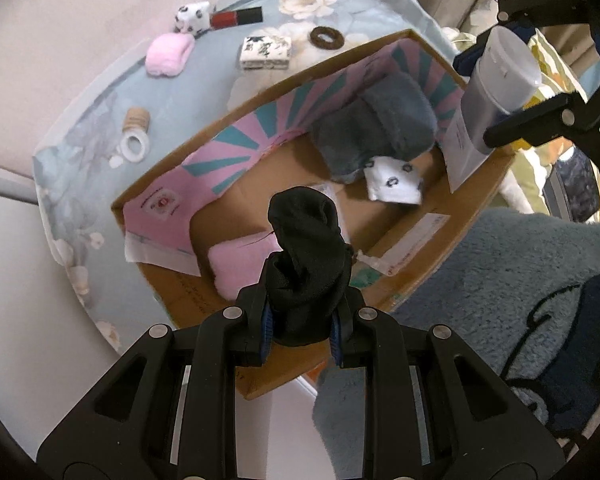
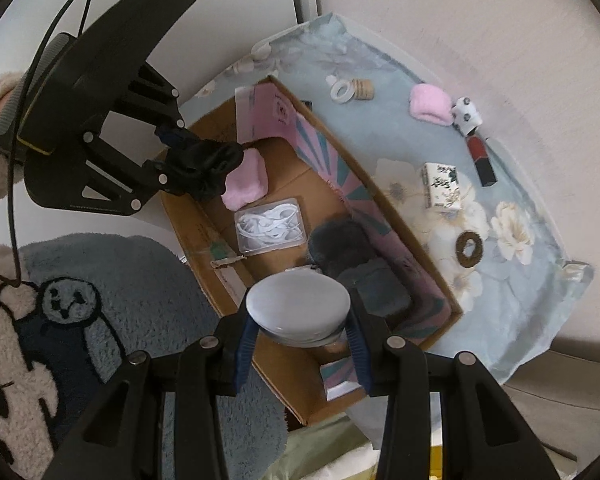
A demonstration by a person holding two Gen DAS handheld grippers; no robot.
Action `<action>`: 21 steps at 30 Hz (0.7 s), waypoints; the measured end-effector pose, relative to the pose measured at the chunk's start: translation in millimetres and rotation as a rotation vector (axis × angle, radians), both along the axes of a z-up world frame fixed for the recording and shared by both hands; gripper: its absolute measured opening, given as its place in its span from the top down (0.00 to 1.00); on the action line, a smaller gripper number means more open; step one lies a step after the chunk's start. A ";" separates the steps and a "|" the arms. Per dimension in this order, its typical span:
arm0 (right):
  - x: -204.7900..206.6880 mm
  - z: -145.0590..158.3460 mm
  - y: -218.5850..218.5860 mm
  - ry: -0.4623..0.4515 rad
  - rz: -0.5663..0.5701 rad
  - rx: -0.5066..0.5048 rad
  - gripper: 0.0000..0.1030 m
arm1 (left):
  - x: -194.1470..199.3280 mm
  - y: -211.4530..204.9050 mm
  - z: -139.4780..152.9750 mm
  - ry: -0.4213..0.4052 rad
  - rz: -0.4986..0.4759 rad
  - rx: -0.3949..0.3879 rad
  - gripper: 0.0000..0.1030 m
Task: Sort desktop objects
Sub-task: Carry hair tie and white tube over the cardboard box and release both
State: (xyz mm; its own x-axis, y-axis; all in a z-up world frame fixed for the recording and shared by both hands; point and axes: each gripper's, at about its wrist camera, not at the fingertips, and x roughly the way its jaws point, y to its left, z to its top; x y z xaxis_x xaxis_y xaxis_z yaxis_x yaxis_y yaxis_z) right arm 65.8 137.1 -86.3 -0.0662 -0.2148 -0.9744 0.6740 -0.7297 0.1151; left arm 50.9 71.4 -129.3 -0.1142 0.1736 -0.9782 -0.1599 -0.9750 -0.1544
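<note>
Left gripper point(image 1: 302, 330) clamping black sock point(image 1: 306, 248), above box point(image 1: 412, 256) (open-topped), clear of walls

The cardboard box point(image 1: 420, 236) is plain brown outside, its inner wall lined pink with teal rays. Inside it lie a pale pink pad point(image 1: 240, 264), a dark grey fleece point(image 1: 380, 124) and a white pouch point(image 1: 394, 180) with dark rings. Beyond the box, the cloth point(image 2: 512, 304) is pale blue with cream flowers (a red-and-black lipstick point(image 2: 481, 156) lies on it). The sock point(image 1: 304, 256) is black.
</note>
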 end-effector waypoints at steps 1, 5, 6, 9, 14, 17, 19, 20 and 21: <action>-1.1 -4.3 -1.7 -0.003 0.001 0.003 0.63 | -0.2 -0.6 -2.3 -0.001 0.007 0.000 0.81; -5.2 -17.9 -8.2 -0.018 -0.001 0.006 0.62 | -0.5 -2.4 -6.2 0.005 0.032 0.003 0.81; -6.7 -21.0 -9.6 -0.027 -0.001 0.005 0.62 | -1.7 -3.6 -6.7 0.009 0.042 0.006 0.79; -9.1 -26.9 -10.5 -0.062 -0.016 -0.015 0.47 | -4.2 -6.5 -9.5 0.005 0.058 0.001 0.42; -8.7 -32.0 -5.0 -0.094 -0.045 -0.050 0.12 | -0.8 -3.9 -2.4 0.069 0.044 -0.063 0.00; -11.1 -37.8 1.1 -0.112 -0.089 -0.067 0.04 | -2.5 -4.7 -2.7 0.067 0.045 -0.085 0.00; -12.6 -40.7 4.6 -0.106 -0.106 -0.057 0.00 | -3.7 -6.1 -4.1 0.060 0.052 -0.095 0.00; -13.1 -41.5 5.7 -0.108 -0.108 -0.051 0.00 | -3.3 -6.6 -4.1 0.055 0.055 -0.091 0.00; -13.6 -42.4 6.4 -0.111 -0.107 -0.044 0.00 | -3.3 -7.4 -5.0 0.046 0.061 -0.085 0.00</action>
